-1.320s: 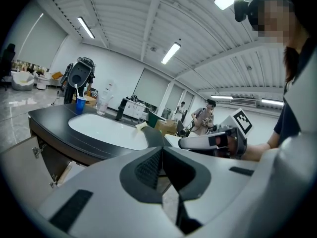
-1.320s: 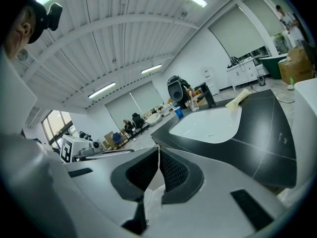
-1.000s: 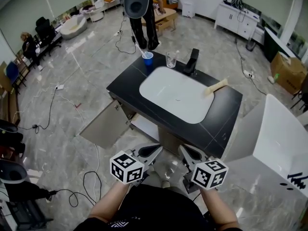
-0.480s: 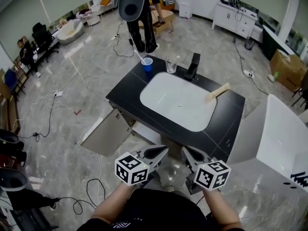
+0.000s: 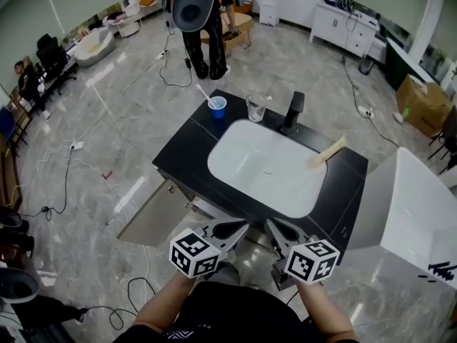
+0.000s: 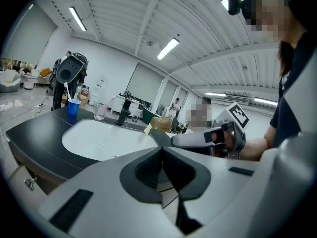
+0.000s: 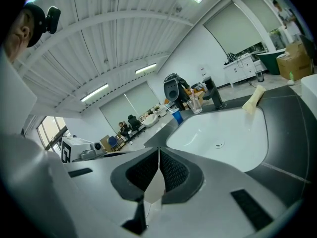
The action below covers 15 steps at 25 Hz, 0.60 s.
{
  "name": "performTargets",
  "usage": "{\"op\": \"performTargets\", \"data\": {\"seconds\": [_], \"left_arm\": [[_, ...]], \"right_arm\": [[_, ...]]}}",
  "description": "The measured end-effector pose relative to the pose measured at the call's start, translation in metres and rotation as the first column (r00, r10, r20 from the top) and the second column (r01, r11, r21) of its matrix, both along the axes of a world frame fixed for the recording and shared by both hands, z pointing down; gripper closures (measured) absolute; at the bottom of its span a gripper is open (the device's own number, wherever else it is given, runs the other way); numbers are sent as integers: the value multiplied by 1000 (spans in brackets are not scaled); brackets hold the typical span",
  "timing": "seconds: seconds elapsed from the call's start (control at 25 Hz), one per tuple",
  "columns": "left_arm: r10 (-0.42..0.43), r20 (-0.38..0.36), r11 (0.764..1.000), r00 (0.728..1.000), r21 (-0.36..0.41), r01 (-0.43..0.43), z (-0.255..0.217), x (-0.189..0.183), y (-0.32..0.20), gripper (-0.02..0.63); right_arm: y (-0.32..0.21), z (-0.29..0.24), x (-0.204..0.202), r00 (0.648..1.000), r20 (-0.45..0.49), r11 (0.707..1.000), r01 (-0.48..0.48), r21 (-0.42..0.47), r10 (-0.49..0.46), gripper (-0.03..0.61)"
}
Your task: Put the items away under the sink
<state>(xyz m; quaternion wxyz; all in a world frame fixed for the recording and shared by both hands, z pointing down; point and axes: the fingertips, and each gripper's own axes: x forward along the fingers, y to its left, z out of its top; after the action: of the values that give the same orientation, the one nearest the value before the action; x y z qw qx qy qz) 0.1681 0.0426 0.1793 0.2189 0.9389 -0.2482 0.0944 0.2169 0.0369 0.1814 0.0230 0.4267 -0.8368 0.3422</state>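
Note:
A black vanity top (image 5: 191, 131) carries a white basin (image 5: 268, 166). On its far side stand a blue cup (image 5: 218, 106) with a stick in it, a clear glass (image 5: 255, 108) and a black faucet (image 5: 291, 113). A pale wooden brush (image 5: 327, 151) lies at the basin's right. The cabinet door (image 5: 146, 206) under the top hangs open. Side by side just before the vanity's near edge, my left gripper (image 5: 235, 229) and right gripper (image 5: 275, 227) are both shut and empty. The left gripper view shows the cup (image 6: 73, 106) and glass (image 6: 99, 111); the right gripper view shows the brush (image 7: 253, 100).
A large white tub (image 5: 414, 206) stands close on the right of the vanity. Cables (image 5: 136, 281) trail over the grey floor at left. A person (image 5: 203, 45) stands behind the vanity. Furniture and boxes line the room's far walls.
Both grippers have come a little nearer the vanity's front edge together with the head. Their jaws stay shut. Nothing on the top has moved.

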Motion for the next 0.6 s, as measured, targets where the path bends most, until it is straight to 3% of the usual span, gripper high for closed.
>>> {"op": "performTargets", "data": {"seconds": [0.32, 0.6], "left_arm": [[14, -37, 1000, 999, -24, -15, 3, -22, -61, 606], [103, -53, 993, 993, -45, -106, 7, -23, -93, 606]], "right_arm": [[-56, 6, -20, 999, -5, 999, -38, -16, 38, 541], [-86, 6, -32, 997, -29, 997, -71, -24, 70, 541]]}}
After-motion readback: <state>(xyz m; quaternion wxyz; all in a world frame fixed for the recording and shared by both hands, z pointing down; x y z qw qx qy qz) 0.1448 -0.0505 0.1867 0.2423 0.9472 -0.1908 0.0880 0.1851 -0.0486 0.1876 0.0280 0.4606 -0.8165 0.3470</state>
